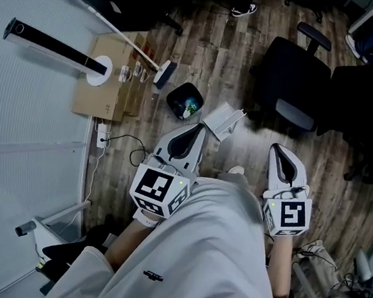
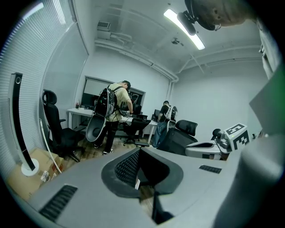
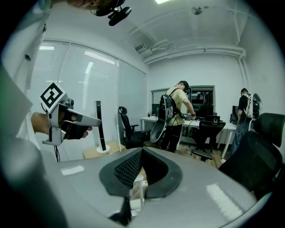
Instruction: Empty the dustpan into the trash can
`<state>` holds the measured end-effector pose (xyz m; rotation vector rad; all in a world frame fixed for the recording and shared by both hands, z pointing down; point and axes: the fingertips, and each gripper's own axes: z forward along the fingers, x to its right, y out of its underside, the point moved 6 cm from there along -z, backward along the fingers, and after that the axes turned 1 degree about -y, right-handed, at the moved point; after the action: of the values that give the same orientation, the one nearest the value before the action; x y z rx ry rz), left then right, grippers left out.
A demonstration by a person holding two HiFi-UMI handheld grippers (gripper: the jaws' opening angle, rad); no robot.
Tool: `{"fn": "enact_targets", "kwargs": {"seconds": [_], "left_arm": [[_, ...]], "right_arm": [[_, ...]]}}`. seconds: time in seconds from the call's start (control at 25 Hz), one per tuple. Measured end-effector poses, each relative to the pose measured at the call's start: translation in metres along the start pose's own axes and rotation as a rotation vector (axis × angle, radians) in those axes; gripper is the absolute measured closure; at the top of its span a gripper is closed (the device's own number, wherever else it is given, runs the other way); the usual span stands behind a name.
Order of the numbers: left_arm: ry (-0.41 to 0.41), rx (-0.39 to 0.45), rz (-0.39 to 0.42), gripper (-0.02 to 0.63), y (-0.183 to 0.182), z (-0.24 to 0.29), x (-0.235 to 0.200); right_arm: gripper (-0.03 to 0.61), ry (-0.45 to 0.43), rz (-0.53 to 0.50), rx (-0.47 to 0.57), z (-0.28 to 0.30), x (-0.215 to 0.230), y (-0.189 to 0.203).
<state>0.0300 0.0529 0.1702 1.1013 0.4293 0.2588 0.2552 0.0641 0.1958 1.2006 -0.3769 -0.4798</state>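
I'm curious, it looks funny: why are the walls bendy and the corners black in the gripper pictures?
Left gripper view: a wide lens curves the blinds, corners go black, the ceiling light glares. Right gripper view: same bending. Head view: no black corners.

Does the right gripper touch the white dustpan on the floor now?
Apart. The head view shows bare wooden floor between the right gripper and the dustpan; the gripper's jaws are shut.
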Motion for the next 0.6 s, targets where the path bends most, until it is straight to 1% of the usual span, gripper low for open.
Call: {"fn": "enact_targets", "kwargs": {"seconds": [0.6], "left_arm": [[0.004,-0.002,0.01,0.607,0.0,-0.0066,0.0011]], "right_arm": [[0.568,-0.006,0.009,0.017,-0.0015,-0.006,-0.0015]]}}
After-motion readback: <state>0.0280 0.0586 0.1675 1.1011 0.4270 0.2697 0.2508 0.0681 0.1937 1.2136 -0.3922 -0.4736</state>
